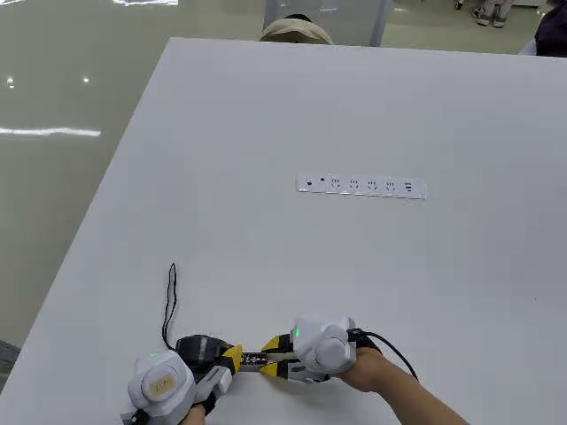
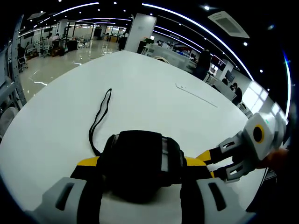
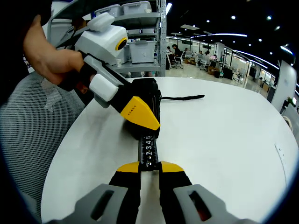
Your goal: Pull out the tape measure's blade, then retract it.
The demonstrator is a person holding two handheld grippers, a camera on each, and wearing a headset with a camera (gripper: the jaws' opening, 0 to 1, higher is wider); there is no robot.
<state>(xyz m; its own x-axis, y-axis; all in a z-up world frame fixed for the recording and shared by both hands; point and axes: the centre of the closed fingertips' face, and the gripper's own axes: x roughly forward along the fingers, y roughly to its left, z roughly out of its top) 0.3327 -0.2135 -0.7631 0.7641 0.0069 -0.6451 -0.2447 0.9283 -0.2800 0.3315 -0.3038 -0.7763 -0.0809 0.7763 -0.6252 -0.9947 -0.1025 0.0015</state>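
A black tape measure (image 1: 200, 349) lies on the white table near its front edge, its black wrist strap (image 1: 170, 301) trailing away across the table. My left gripper (image 2: 140, 164) is shut on the case (image 2: 140, 161), yellow tips on either side. A short length of blade (image 3: 147, 150) with printed numbers runs out of the case (image 3: 145, 95). My right gripper (image 3: 149, 167) is shut on the blade's end, facing the left one (image 3: 135, 112). In the head view the blade (image 1: 252, 359) spans the small gap between the left gripper (image 1: 229, 361) and the right gripper (image 1: 270, 356).
A white power strip (image 1: 361, 186) lies flat at mid-table, well beyond the grippers. The table's left edge (image 1: 89, 239) drops to a glossy floor. A chair back (image 1: 297, 29) stands at the far edge. Shelving with bins (image 3: 140, 42) and a mesh chair (image 3: 37, 140) stand behind the left gripper.
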